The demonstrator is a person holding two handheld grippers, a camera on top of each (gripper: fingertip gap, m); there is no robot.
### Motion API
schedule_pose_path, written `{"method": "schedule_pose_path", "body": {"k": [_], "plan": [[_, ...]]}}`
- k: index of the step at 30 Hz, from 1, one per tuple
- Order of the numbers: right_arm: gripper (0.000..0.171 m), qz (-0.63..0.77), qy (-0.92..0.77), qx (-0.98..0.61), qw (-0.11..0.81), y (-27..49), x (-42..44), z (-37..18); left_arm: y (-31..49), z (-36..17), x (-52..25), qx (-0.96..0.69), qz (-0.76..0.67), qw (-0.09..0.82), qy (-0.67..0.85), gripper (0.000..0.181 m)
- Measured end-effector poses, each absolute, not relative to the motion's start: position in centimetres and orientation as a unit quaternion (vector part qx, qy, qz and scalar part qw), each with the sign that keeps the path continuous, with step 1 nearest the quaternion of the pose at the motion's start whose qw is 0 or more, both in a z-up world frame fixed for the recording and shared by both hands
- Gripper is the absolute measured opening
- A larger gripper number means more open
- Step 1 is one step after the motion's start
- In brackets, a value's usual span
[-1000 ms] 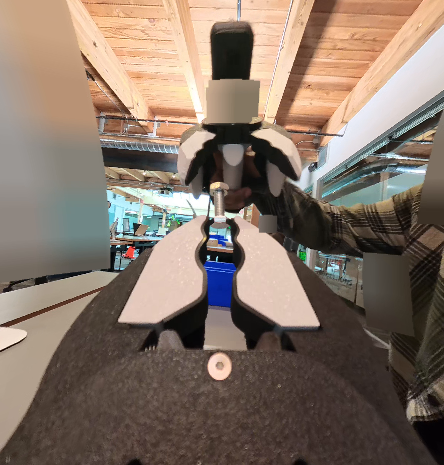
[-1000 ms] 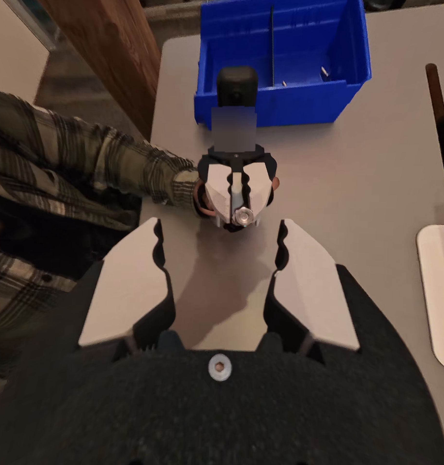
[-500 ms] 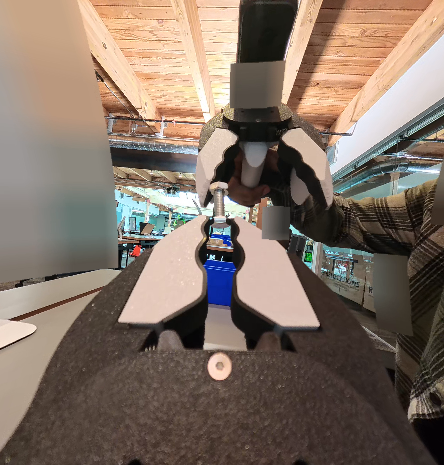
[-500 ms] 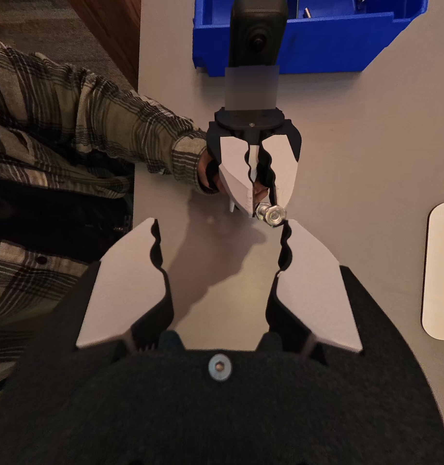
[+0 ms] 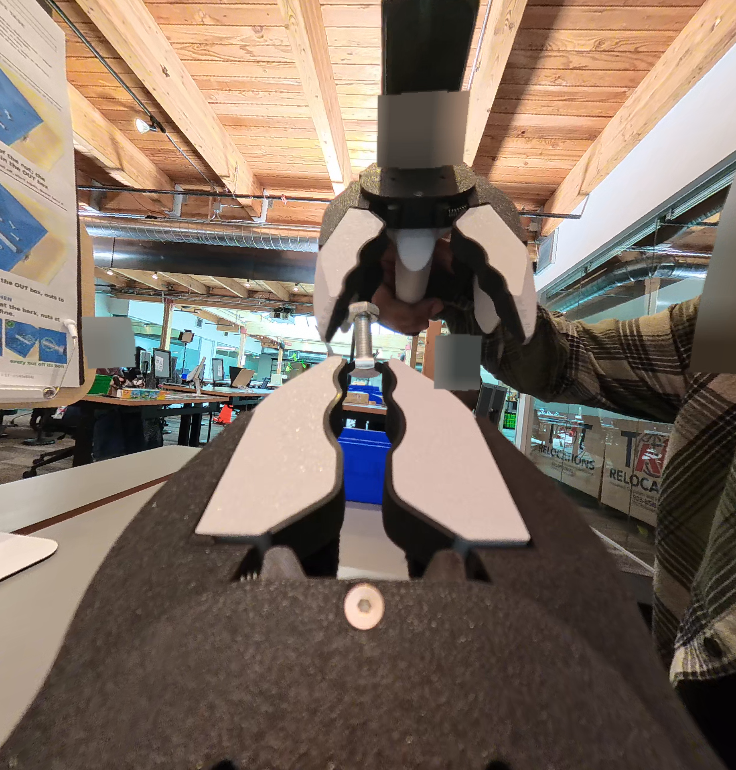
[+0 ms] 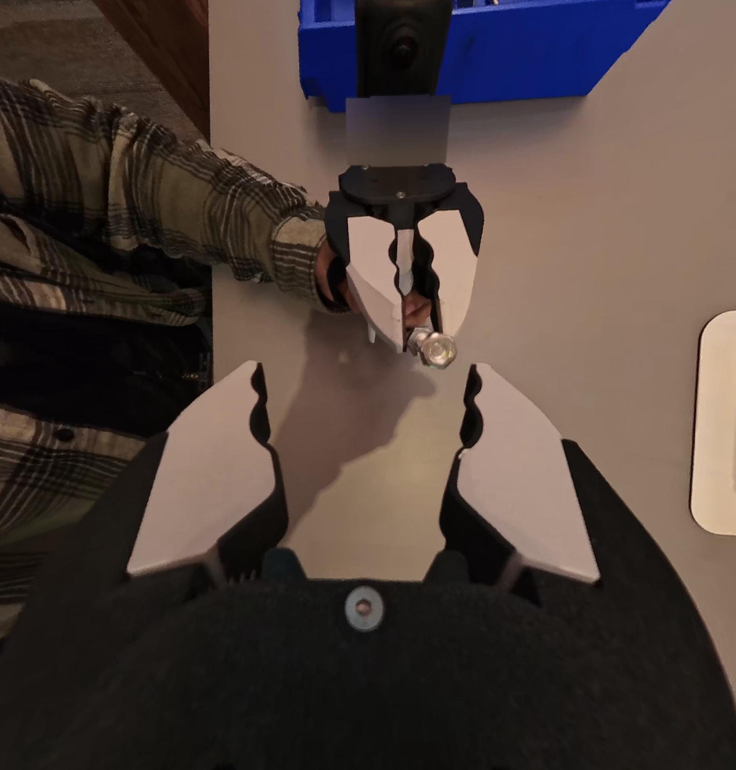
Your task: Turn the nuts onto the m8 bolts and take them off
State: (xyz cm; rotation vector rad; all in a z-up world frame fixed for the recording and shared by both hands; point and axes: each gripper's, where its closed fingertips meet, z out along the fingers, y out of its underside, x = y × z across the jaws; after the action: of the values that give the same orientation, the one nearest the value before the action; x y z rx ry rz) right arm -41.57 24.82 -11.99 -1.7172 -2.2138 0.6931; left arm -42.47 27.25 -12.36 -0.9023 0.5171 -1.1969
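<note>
The left gripper (image 5: pixel 364 366), two pale grey fingers with wavy black inner edges on a black foam-textured body, has its jaws drawn almost together and pinched at the tips on the lower end of a silver threaded steel bolt (image 5: pixel 362 337). The bolt stands upright out of the jaw tips, and a silver piece (image 5: pixel 363 309), nut or bolt head I cannot tell, sits at its top end. A flatter silver piece (image 5: pixel 364 363) sits on the shaft right at the jaw tips. Behind the narrow gap between these jaws shows a blue plastic bin (image 5: pixel 364 471).

Above and slightly right of the bolt, the right gripper (image 5: pixel 424 329) points down at it with jaws spread wide. The bolt's top lies just inside the left-hand finger (image 5: pixel 341 266) as seen here, close to it; whether they touch is unclear.

In the right wrist view, the right gripper (image 6: pixel 364 368) has its jaws wide apart with nothing between them. The bolt's end (image 6: pixel 437 352) faces the camera just ahead of the right-hand fingertip, off centre toward that side. The left gripper (image 6: pixel 410 341) beyond clamps it, over the grey tabletop (image 6: pixel 566 208).
</note>
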Motion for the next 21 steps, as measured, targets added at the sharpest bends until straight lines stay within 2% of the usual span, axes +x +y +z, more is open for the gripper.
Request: {"method": "schedule_pose_path", "body": {"k": [4,7,12,16,21], "plan": [[0.091,0.230,-0.772,-0.581,0.117,24.3,-41.4,-12.3,27.4,-12.5,-42.4,-0.413,-0.529,0.704,0.232,0.015],[0.083,0.244,-0.765,-0.589,0.089,23.7,-40.7,-12.2,27.6,-12.5,-42.8,-0.410,-0.534,0.705,0.223,0.015],[0.087,0.251,-0.750,-0.598,0.132,25.2,-41.7,-11.3,27.3,-12.5,-42.2,-0.411,-0.529,0.704,0.237,0.015],[0.090,0.241,-0.762,-0.591,0.109,24.3,-41.4,-12.3,27.4,-12.6,-42.4,-0.414,-0.525,0.705,0.235,0.015],[0.086,0.226,-0.757,-0.604,0.102,24.8,-40.6,-12.0,27.3,-12.5,-42.4,-0.410,-0.529,0.705,0.234,0.015]]}}
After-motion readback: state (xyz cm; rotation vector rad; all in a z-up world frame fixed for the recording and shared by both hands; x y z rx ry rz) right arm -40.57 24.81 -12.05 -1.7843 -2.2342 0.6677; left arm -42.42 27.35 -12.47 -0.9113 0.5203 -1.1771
